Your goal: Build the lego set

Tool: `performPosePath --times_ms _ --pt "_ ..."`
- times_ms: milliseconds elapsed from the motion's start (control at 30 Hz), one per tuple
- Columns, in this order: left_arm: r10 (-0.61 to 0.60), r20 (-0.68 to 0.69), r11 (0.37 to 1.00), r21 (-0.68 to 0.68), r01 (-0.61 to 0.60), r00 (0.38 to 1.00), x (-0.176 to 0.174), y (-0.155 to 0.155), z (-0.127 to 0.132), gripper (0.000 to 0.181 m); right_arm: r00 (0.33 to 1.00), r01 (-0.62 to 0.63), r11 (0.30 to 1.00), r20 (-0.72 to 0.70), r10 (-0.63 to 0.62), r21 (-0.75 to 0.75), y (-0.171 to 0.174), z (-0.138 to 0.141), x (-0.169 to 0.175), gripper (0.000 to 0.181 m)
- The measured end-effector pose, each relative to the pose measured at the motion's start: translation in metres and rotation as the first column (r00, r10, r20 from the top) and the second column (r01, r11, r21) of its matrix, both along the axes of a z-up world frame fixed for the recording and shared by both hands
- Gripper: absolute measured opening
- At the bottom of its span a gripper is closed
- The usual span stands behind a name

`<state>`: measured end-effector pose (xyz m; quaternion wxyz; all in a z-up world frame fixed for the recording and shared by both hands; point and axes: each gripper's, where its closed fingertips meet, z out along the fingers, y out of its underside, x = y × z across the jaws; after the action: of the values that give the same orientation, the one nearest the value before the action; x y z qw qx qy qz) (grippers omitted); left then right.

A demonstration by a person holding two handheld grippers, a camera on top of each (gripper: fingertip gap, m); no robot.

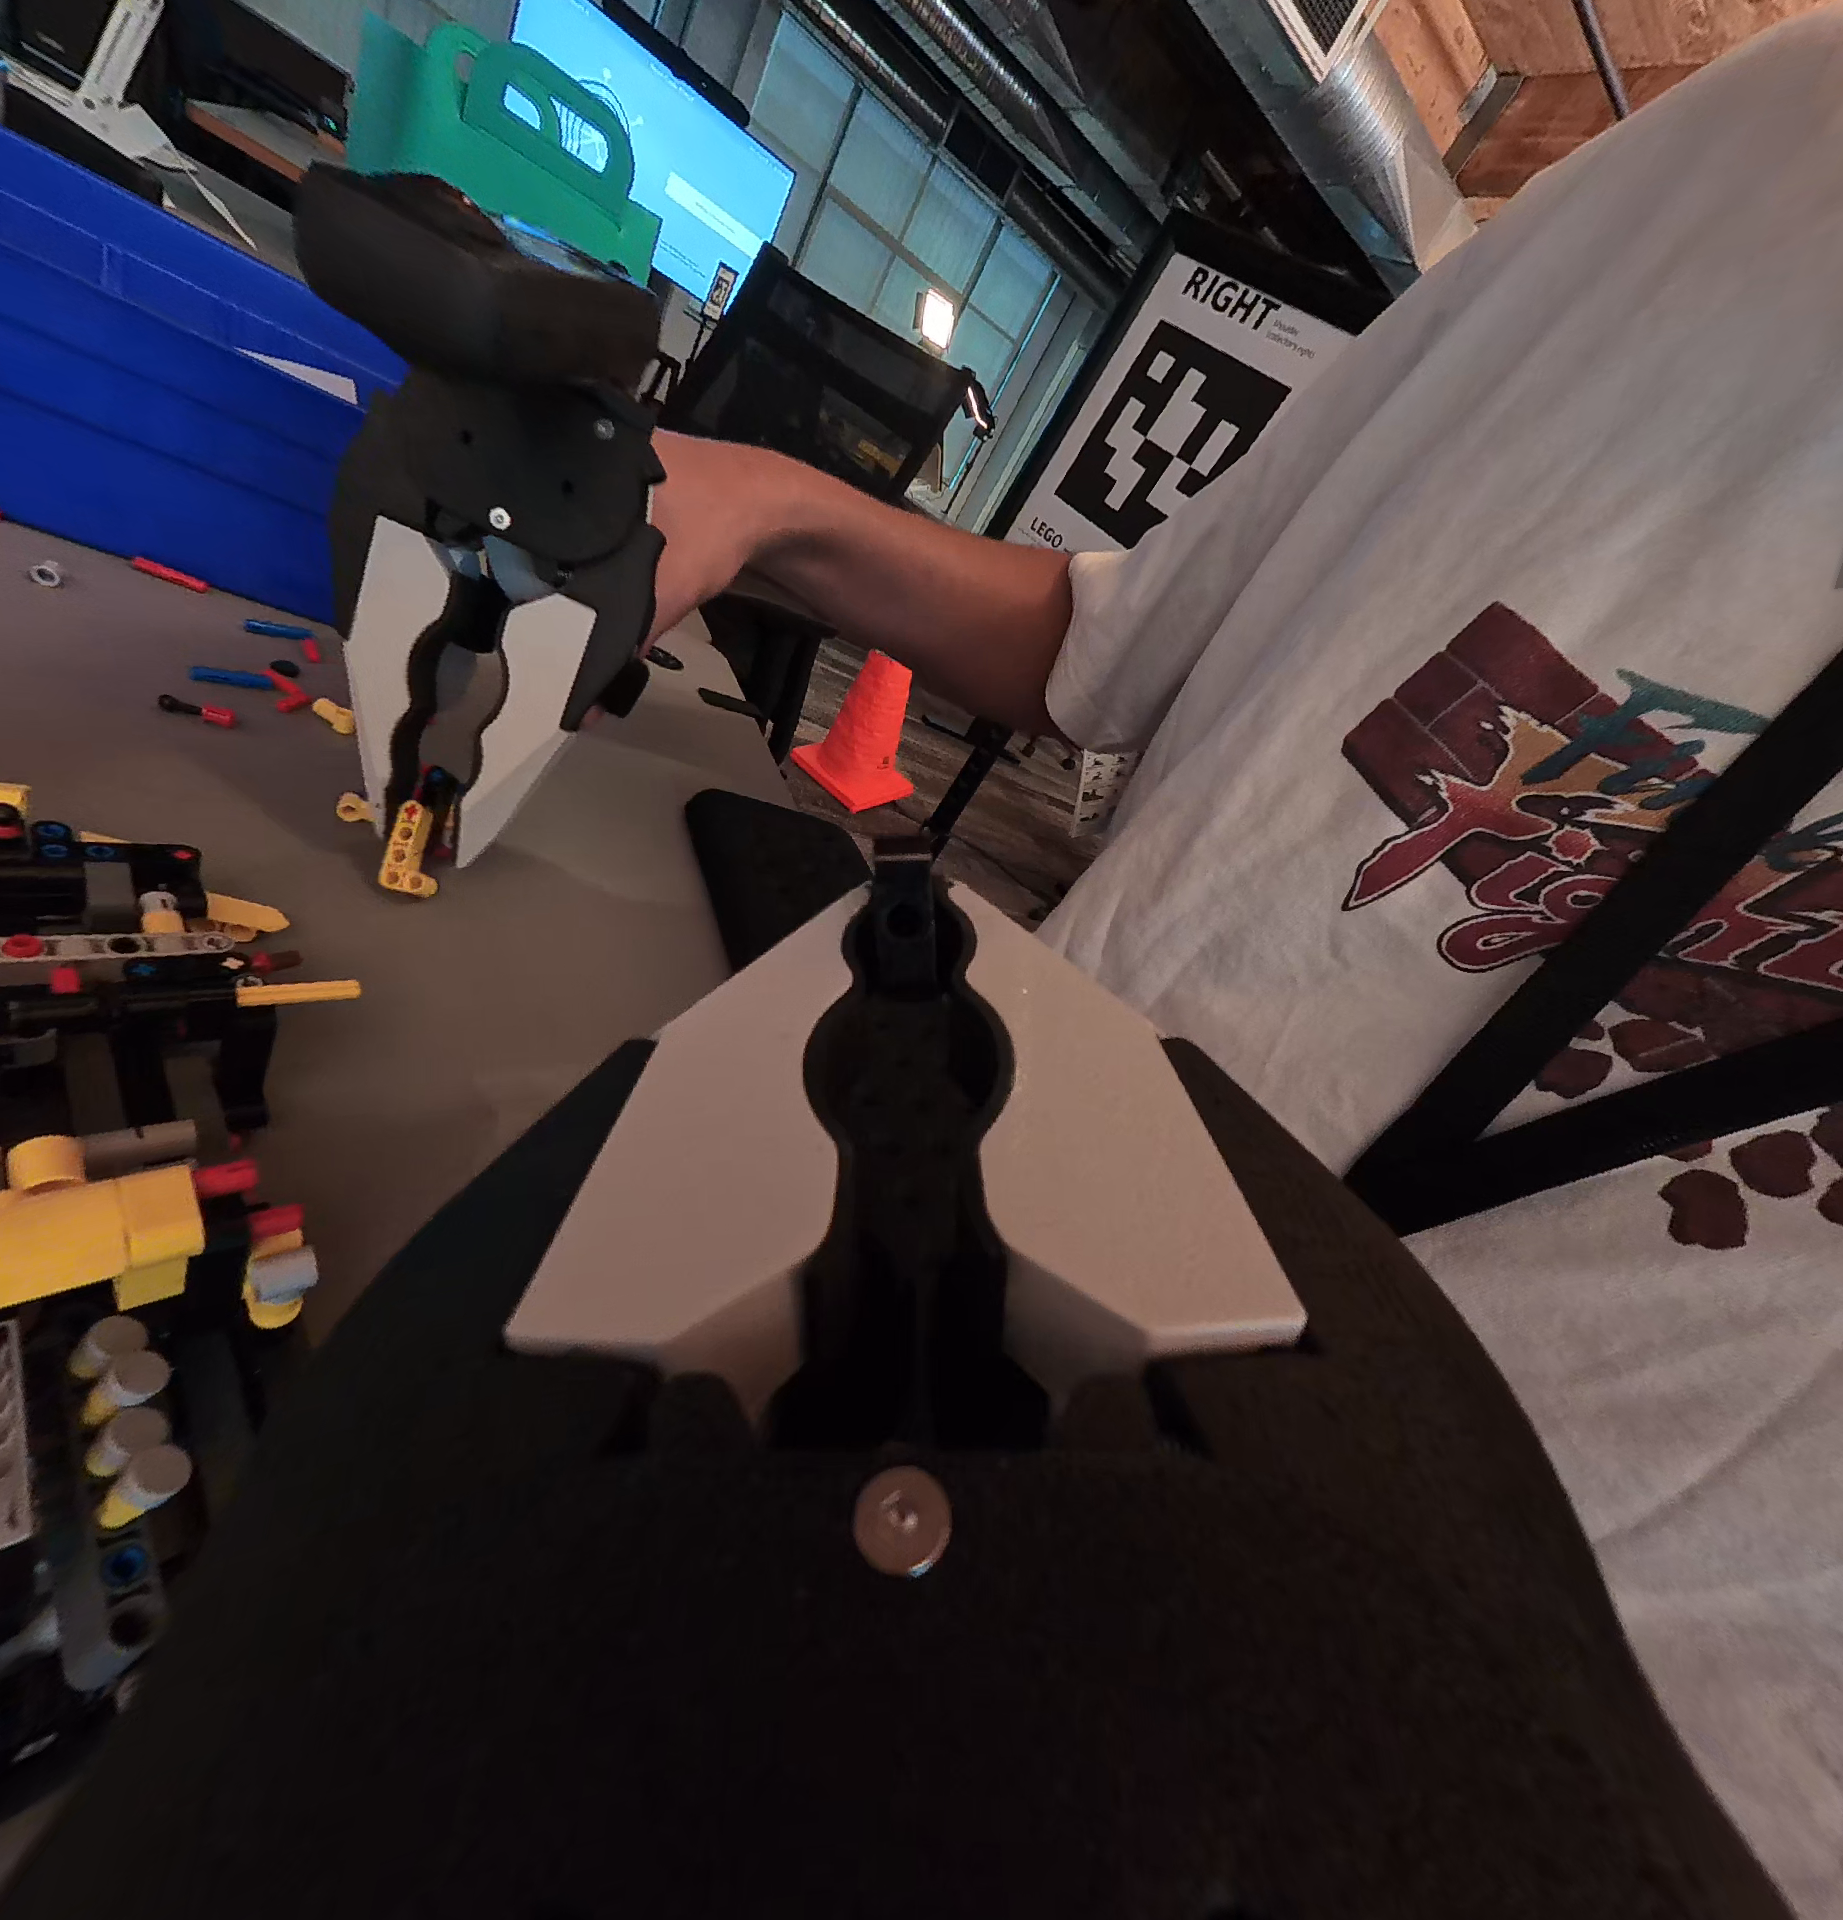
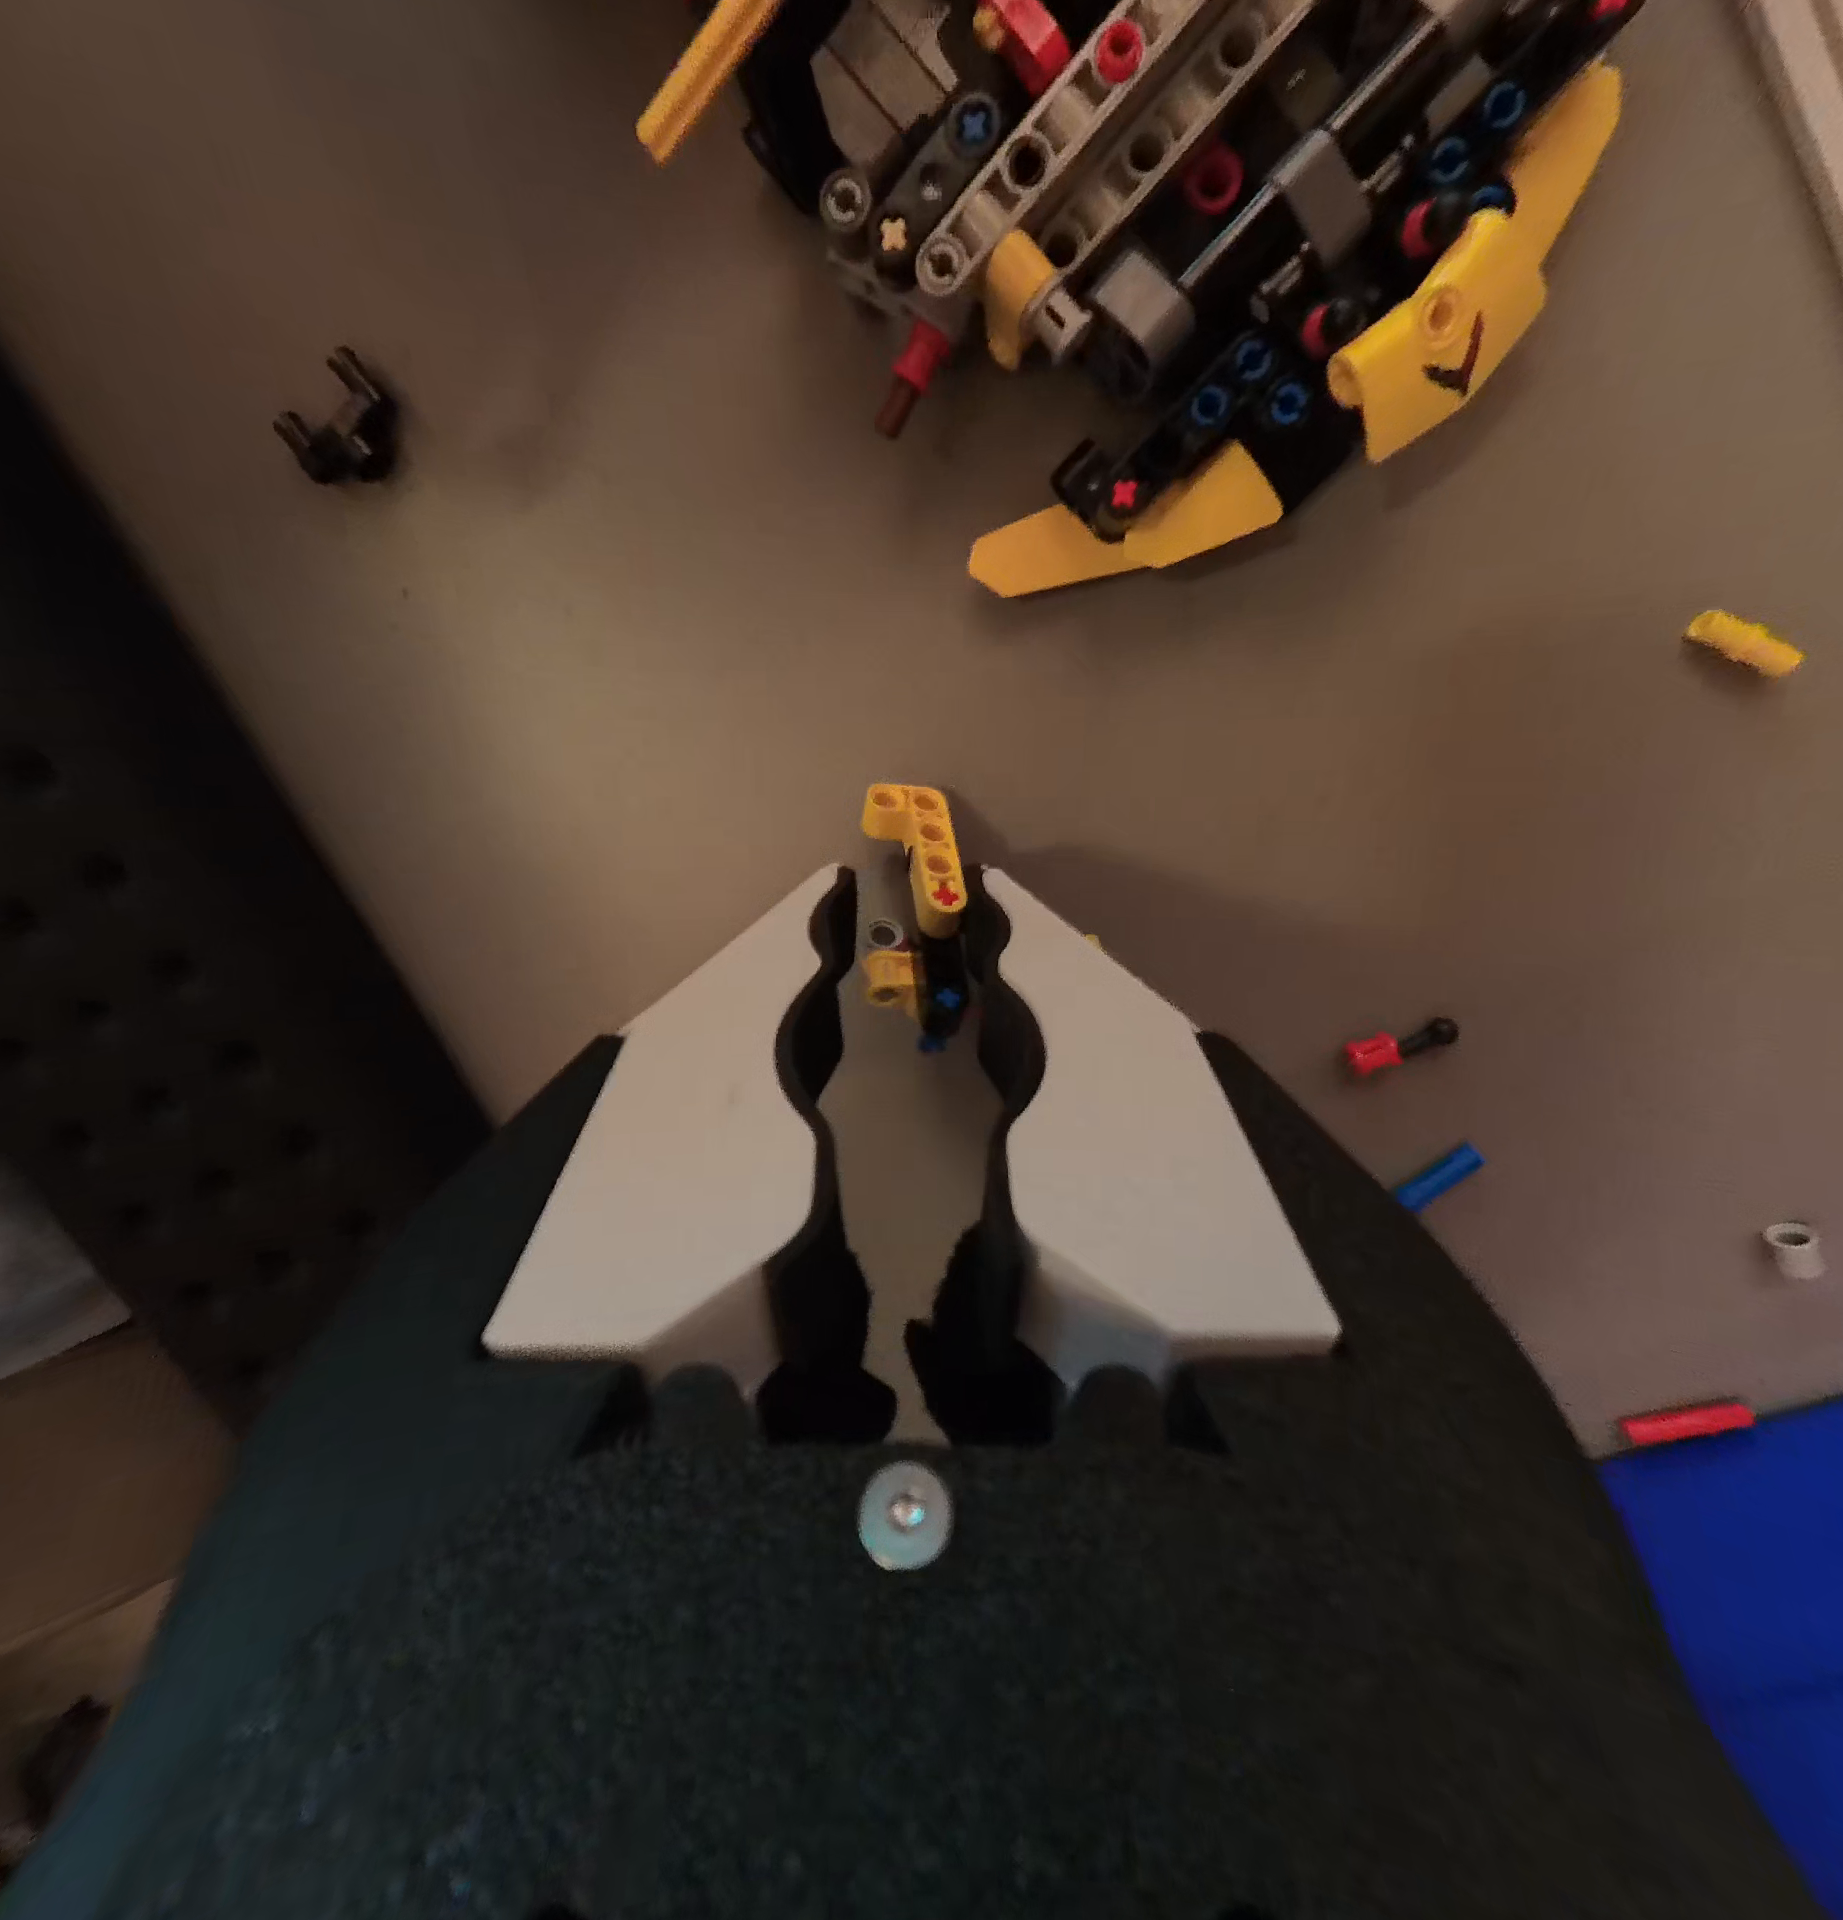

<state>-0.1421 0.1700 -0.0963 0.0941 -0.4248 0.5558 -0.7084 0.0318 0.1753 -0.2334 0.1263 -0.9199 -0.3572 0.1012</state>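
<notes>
Chassis [image 2: 1239,239] partly built, loose pins on desk [image 2: 605,644]. My right claw [image 2: 912,883] pinches yellow sub-assy [image 2: 922,883]; left claw [image 1: 906,914] pinches black piece [image 1: 904,925]. Lots left.

Dim, warm indoor light over the table [image 2: 584,675]. In the left wrist view a bright screen [image 1: 678,156] glows cool blue behind, with windows pale beside it. Strong fisheye bending at the edges. The right wrist view is soft and smeared with motion blur; its corners sink into dark shadow.
</notes>
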Motion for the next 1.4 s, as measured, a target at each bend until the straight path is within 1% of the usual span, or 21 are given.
performPosePath --times_ms 100,267,400,567,667,900,1067,1167,1267,1400 --pt "-0.003 -0.005 1.0 -0.002 0.003 1.0 0.001 0.0 -0.001 0.008 1.0 0.0 0.998 -0.027 -0.001 -0.058 -0.009 0.0 0.004 0.02" --pt "-0.007 -0.005 1.0 0.0 0.007 1.0 0.0 -0.001 -0.001 0.008 0.999 -0.005 0.988 -0.051 -0.003 -0.153 -0.023 0.002 0.013 0.031" --pt "-0.013 -0.009 1.0 0.004 0.013 1.0 0.0 -0.003 -0.003 0.008 0.999 -0.01 0.968 -0.045 -0.001 -0.249 -0.034 0.003 0.021 0.031" --pt "-0.014 -0.01 1.0 0.006 0.014 1.0 0.0 -0.003 -0.003 0.008 1.0 -0.02 0.945 -0.027 0.012 -0.326 -0.042 0.003 0.029 0.032" --pt "-0.014 -0.009 1.0 0.009 0.014 1.0 -0.001 -0.003 -0.003 0.008 0.999 -0.029 0.945 0.007 0.033 -0.325 -0.04 0.005 0.032 0.038" --pt "-0.02 -0.007 1.0 0.012 0.02 1.0 -0.002 -0.004 -0.002 0.008 0.994 -0.051 0.932 0.071 0.082 -0.359 -0.043 0.008 0.043 0.04" --pt "-0.022 -0.006 1.0 0.019 0.022 1.0 -0.002 -0.005 -0.002 0.008 0.98 -0.098 0.931 0.13 0.153 -0.353 -0.043 0.008 0.054 0.039" --pt "-0.022 -0.006 1.0 0.021 0.022 1.0 -0.003 -0.006 -0.001 0.008 0.969 -0.143 0.923 0.141 0.205 -0.358 -0.043 0.009 0.062 0.038" --pt "-0.022 -0.004 0.999 0.024 0.022 1.0 -0.003 -0.006 -0.001 0.008 0.968 -0.167 0.922 0.119 0.221 -0.35 -0.039 0.011 0.069 0.035" --pt "-0.021 -0.001 0.999 0.028 0.021 1.0 -0.004 -0.005 0.0 0.008 0.951 -0.236 0.925 0.124 0.283 -0.297 -0.034 0.006 0.084 0.022"
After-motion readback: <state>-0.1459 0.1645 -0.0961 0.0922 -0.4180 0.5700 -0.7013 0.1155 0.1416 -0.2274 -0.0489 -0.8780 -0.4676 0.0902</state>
